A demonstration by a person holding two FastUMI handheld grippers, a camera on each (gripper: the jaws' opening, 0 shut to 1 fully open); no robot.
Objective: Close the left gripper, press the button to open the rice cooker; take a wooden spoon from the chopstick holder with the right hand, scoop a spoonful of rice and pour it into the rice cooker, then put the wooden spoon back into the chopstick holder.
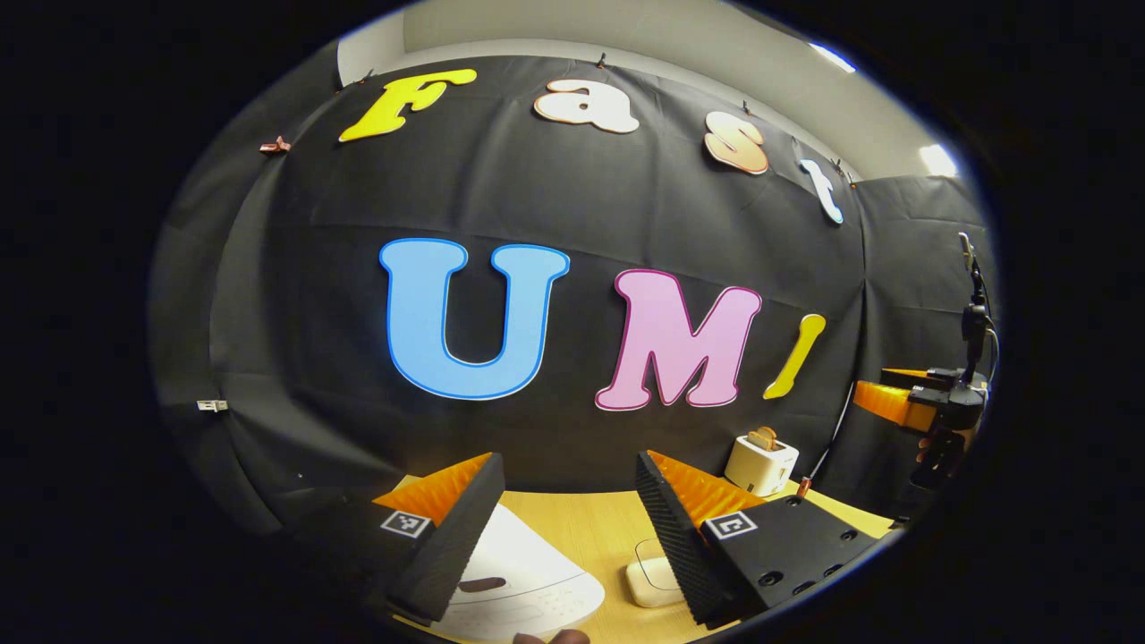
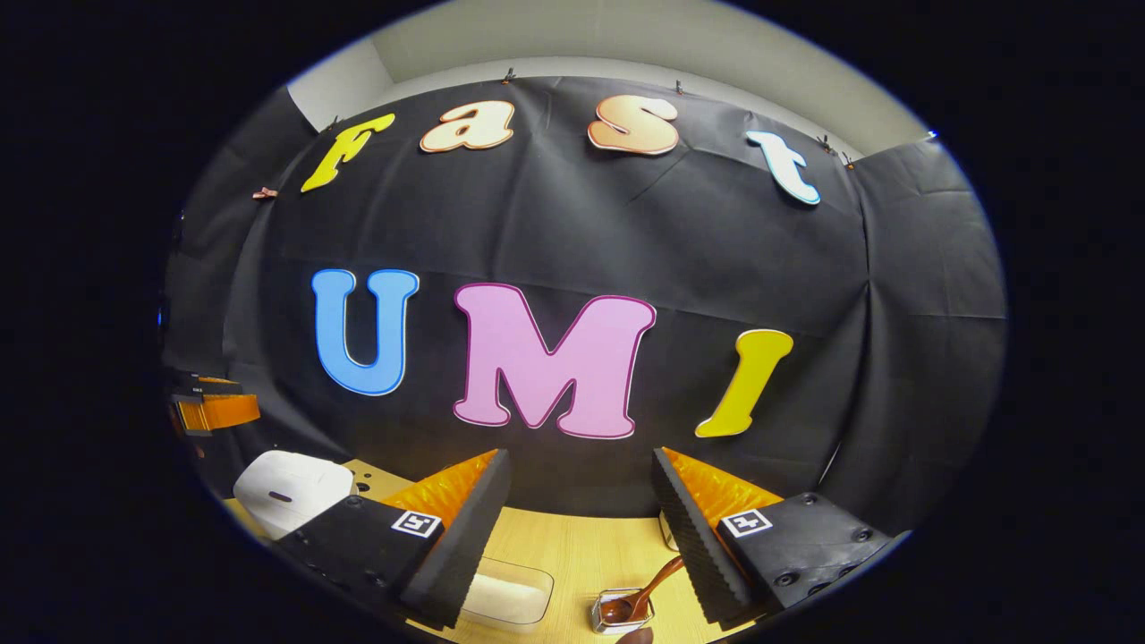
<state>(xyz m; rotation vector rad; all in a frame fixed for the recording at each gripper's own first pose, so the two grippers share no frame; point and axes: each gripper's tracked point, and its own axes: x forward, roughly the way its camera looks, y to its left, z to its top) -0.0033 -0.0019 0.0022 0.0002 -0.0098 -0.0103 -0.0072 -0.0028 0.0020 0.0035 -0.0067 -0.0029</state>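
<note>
First, press your left tool (image 1: 564, 528) together; it hangs spread above the rice cooker (image 1: 528, 581), whose button (image 1: 481, 585) sits below its left finger. Come down squarely on it. Your right tool (image 2: 581, 528) is spread too, the wooden spoon (image 2: 640, 590) just beneath it.

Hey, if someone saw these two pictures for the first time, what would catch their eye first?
Probably the two open grippers, left gripper and right gripper, raised above the wooden table. Next, the white rice cooker, lid shut, sits at the left in the right gripper view. The wooden spoon stands in its holder just ahead of the right gripper, beside a clear box of rice.
</note>
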